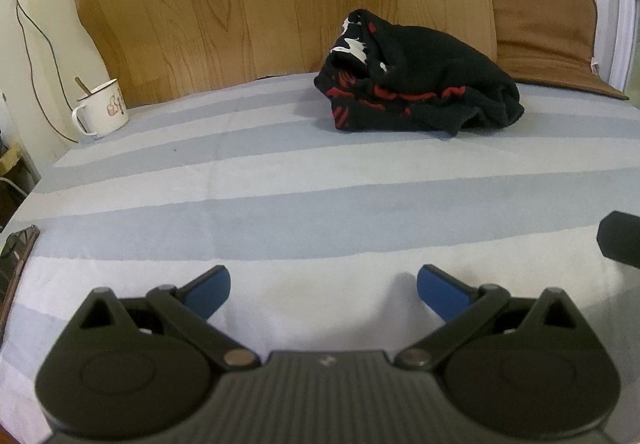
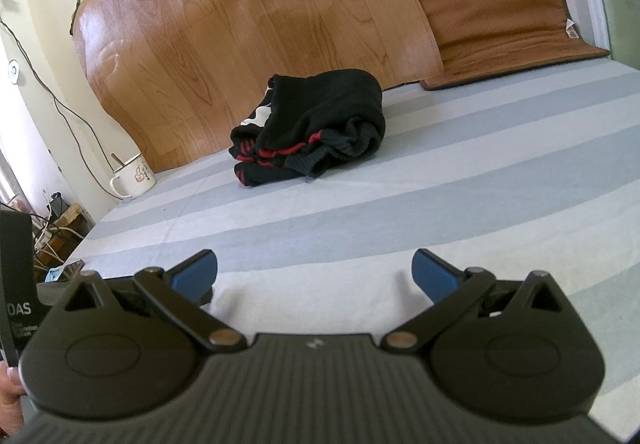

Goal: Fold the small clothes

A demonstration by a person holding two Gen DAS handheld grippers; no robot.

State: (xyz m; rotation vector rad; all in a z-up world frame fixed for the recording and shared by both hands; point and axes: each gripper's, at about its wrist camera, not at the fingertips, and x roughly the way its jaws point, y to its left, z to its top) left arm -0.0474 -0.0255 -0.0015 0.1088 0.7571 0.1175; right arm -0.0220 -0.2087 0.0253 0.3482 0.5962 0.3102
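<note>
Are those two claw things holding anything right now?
No. The left gripper and right gripper are both open and empty above the striped sheet; the black garment lies untouched farther back.

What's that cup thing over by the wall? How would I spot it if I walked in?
Start at the big wood-grain sheet propped against the wall behind the striped bedsheet. Follow its lower left edge down to the sheet's far left corner, where the mug stands. It is the only hard, white thing there: an enamel mug with a handle, a small printed picture and a utensil sticking out, well apart from the black-and-red clothing heap.
</note>
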